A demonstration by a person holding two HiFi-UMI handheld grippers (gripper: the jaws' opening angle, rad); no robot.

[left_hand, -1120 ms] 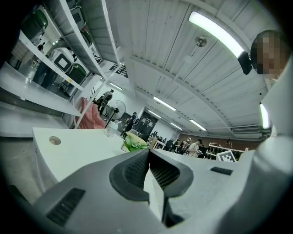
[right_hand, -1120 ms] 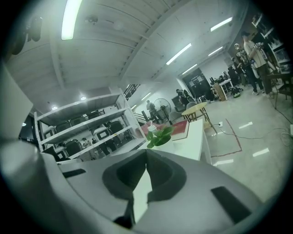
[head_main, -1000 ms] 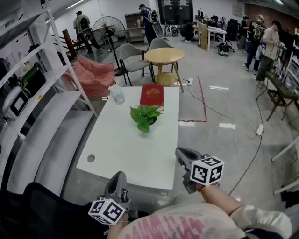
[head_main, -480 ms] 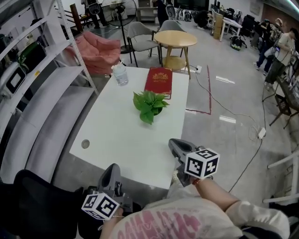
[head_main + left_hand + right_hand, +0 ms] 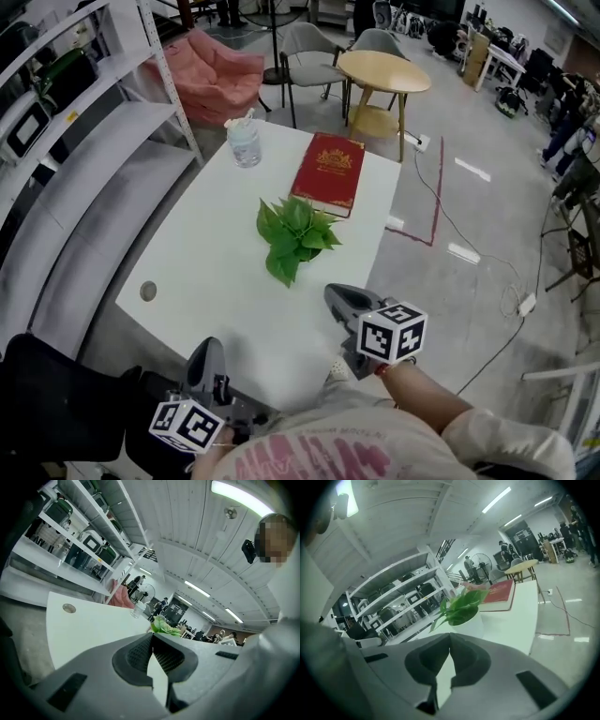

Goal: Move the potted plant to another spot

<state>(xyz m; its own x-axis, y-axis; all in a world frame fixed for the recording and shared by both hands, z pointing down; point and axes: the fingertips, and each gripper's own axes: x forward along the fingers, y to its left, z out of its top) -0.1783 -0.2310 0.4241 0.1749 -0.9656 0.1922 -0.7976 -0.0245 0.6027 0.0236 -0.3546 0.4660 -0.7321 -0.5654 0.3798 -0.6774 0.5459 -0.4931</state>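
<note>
Potted plant [image 5: 295,234] stands upright about the middle of the white surface [image 5: 206,262], its green leaves spreading over a small white pot that shows best in the right gripper view [image 5: 461,609]. Just beyond it, toward the far right edge, lies a red book [image 5: 335,173] flat on the surface, its near end close to the leaves. A clear water bottle [image 5: 244,142] stands at the far left corner, well apart from the plant. A small round hole [image 5: 148,292] sits in the surface near its left edge. The right tool [image 5: 336,296] hangs over the near right edge of the surface and points toward the plant, near it but not touching; its jaws are pressed together with nothing between them, and its view looks straight at the pot past the closed tips [image 5: 450,641]. The left tool [image 5: 208,349] is lower and to the left, just off the near edge of the surface, its jaws likewise closed and empty [image 5: 152,637]; its view catches the plant [image 5: 165,626] far across the surface. Beyond the far end stand a round wooden table [image 5: 382,73], a grey chair [image 5: 309,47] and a pink beanbag [image 5: 220,70], with white shelving [image 5: 94,159] along the left.
</note>
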